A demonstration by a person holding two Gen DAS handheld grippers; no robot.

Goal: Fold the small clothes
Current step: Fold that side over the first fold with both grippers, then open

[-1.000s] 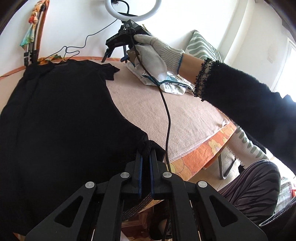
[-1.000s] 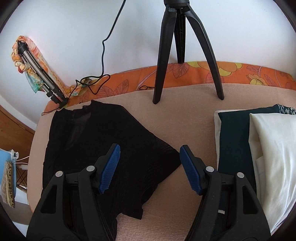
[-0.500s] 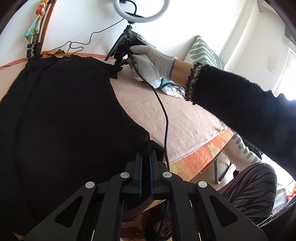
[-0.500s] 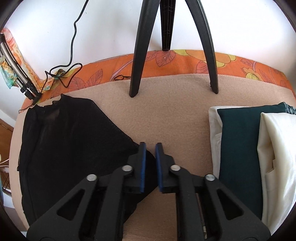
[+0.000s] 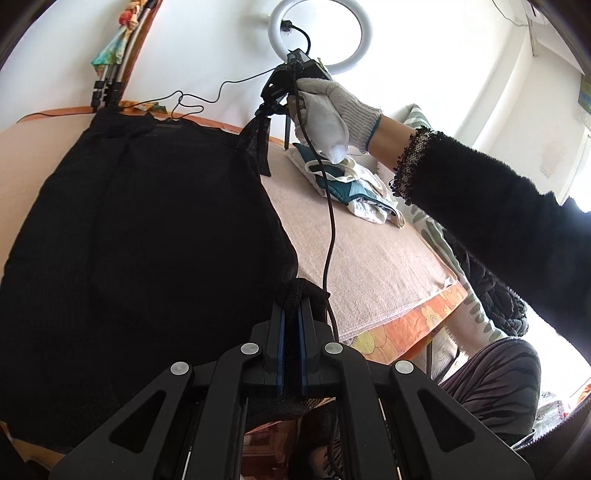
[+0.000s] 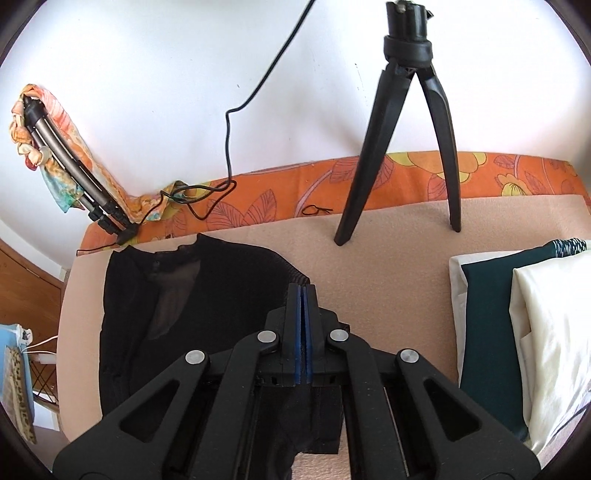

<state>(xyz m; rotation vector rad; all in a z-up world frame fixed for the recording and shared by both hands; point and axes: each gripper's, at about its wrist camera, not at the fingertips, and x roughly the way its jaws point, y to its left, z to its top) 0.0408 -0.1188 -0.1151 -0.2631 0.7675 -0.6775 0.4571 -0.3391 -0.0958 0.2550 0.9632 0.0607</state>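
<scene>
A black mesh garment (image 5: pixel 140 236) lies spread on the beige blanket (image 5: pixel 369 266). My left gripper (image 5: pixel 290 314) is shut on its near right corner, at the table's front edge. My right gripper (image 6: pixel 302 291) is shut on the garment's far right corner (image 6: pixel 221 288) and lifts it off the blanket; in the left wrist view that gripper (image 5: pixel 267 110) shows at the back with the fabric hanging from it, held by a white-gloved hand (image 5: pixel 325 110).
A stack of folded clothes (image 6: pixel 524 332), dark green and cream, lies right of the garment. A black tripod (image 6: pixel 406 147) and a ring light (image 5: pixel 319 33) stand at the back by the wall. Cables (image 6: pixel 207 192) lie on the orange floral cloth (image 6: pixel 295 199).
My right gripper closed on the garment's far right corner and lifted it. My left gripper stayed shut on the near corner and rose slightly.
</scene>
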